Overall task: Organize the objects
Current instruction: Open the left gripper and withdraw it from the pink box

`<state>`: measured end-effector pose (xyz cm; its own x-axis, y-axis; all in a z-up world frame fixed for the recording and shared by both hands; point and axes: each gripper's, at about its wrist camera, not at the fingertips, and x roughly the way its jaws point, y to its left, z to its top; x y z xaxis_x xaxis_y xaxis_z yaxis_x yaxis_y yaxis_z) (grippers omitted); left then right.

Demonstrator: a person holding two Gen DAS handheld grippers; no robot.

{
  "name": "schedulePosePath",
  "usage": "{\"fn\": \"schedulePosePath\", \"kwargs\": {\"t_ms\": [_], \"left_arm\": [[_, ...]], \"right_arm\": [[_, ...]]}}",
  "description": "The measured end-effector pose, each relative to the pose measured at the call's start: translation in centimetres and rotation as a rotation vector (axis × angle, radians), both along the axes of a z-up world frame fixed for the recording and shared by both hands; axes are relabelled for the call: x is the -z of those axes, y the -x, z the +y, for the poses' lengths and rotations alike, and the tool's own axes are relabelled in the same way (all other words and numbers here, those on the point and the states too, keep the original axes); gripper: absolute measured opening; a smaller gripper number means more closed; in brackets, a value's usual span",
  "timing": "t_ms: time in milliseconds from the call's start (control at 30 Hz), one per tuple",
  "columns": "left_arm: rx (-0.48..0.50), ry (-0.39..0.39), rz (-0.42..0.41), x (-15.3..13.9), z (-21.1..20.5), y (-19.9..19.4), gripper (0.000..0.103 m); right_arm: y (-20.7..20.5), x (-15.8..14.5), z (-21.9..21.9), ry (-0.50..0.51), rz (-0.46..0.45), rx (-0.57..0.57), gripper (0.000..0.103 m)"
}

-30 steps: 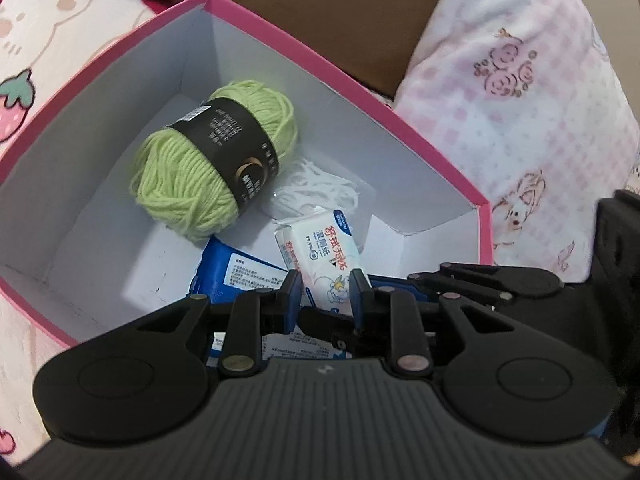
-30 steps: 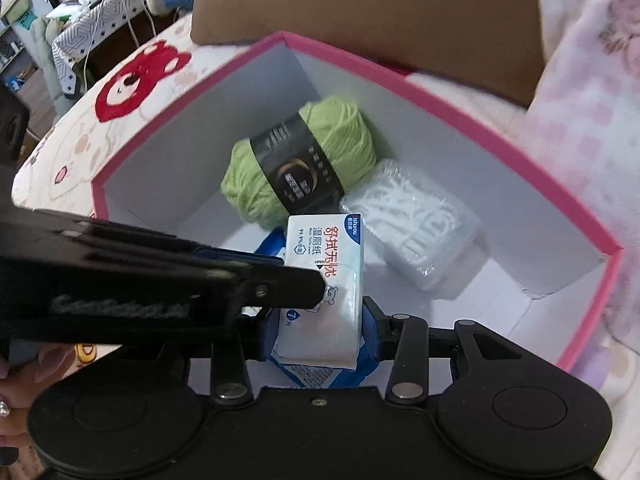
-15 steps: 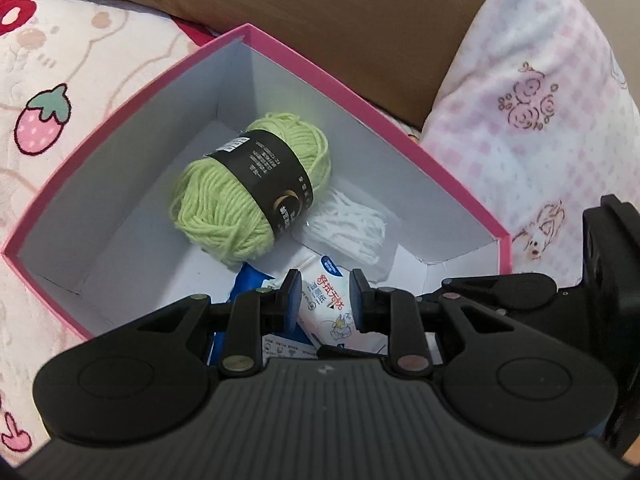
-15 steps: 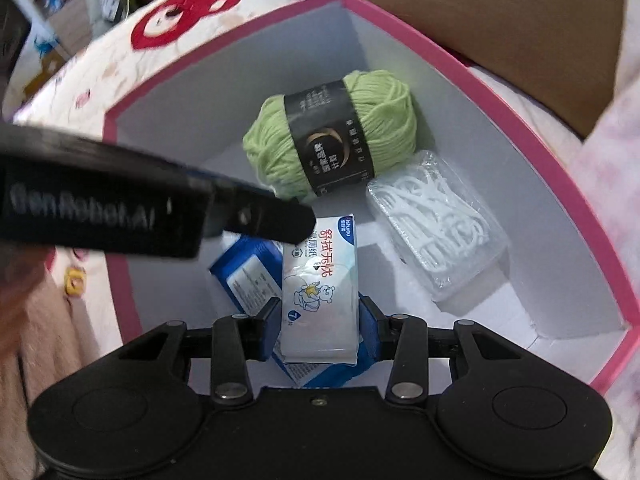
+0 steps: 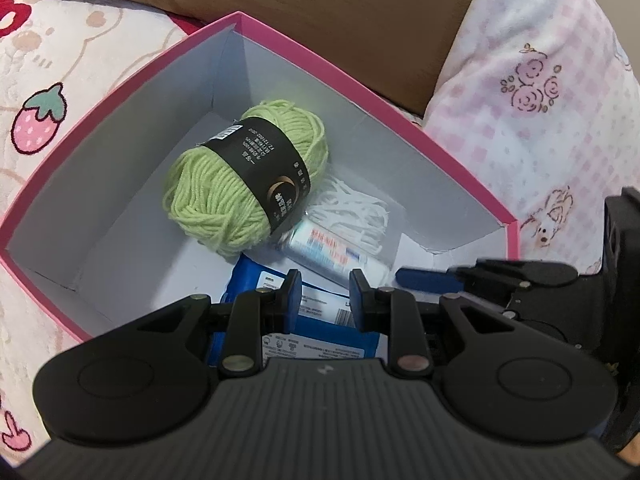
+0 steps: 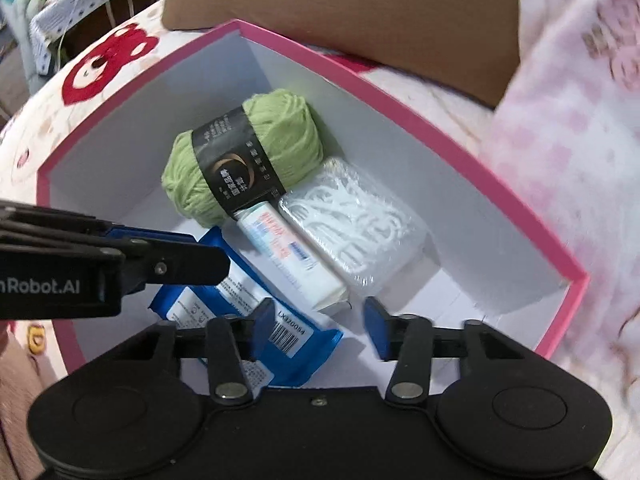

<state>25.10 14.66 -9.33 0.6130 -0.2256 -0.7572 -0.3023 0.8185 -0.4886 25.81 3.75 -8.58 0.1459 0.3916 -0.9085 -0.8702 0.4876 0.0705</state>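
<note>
A pink box [image 5: 360, 76] with white walls holds a green yarn ball [image 5: 240, 184] with a black band, a clear pack of white floss picks [image 5: 356, 208], a blue wipes pack [image 5: 248, 280] and a white tissue pack [image 5: 336, 252]. The tissue pack [image 6: 292, 256] lies on its side between the yarn [image 6: 280, 136] and the floss picks [image 6: 360, 224], partly on the blue pack [image 6: 304, 344]. My right gripper [image 6: 320, 320] hovers just behind it, open, with nothing between its pads. My left gripper [image 5: 324, 288] hangs over the blue pack, its jaws near together and empty.
The box [image 6: 400, 96] sits on a bedspread [image 5: 40, 120] printed with strawberries and bears. A brown cushion [image 5: 320, 12] lies behind the box and a pink checked pillow [image 5: 540, 100] rises to its right. Furniture stands beyond the bed edge [image 6: 60, 20].
The white tissue pack has left the right gripper's pads and now lies on its side in the box. The left gripper has tilted a little, still over the blue pack.
</note>
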Motion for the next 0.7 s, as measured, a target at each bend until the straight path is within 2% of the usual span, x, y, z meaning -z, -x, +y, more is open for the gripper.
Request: {"fn": "schedulePosePath", "kwargs": {"t_ms": [133, 367, 633, 700], "left_arm": [[-0.004, -0.012, 0.007, 0.2, 0.0, 0.0, 0.023], [0.029, -0.066, 0.029, -0.5, -0.9, 0.6, 0.023], [0.104, -0.13, -0.026, -4.8, -2.0, 3.8, 0.025], [0.044, -0.203, -0.006, -6.3, -2.5, 4.9, 0.025]], "right_arm": [[0.8, 0.2, -0.6, -0.039, -0.016, 0.041, 0.044], [2.7, -2.2, -3.0, -0.122, -0.026, 0.074, 0.045], [5.4, -7.1, -6.0, -0.205, -0.081, 0.103, 0.051], [6.3, -8.3, -6.6, -0.233, -0.085, 0.106, 0.055]]}}
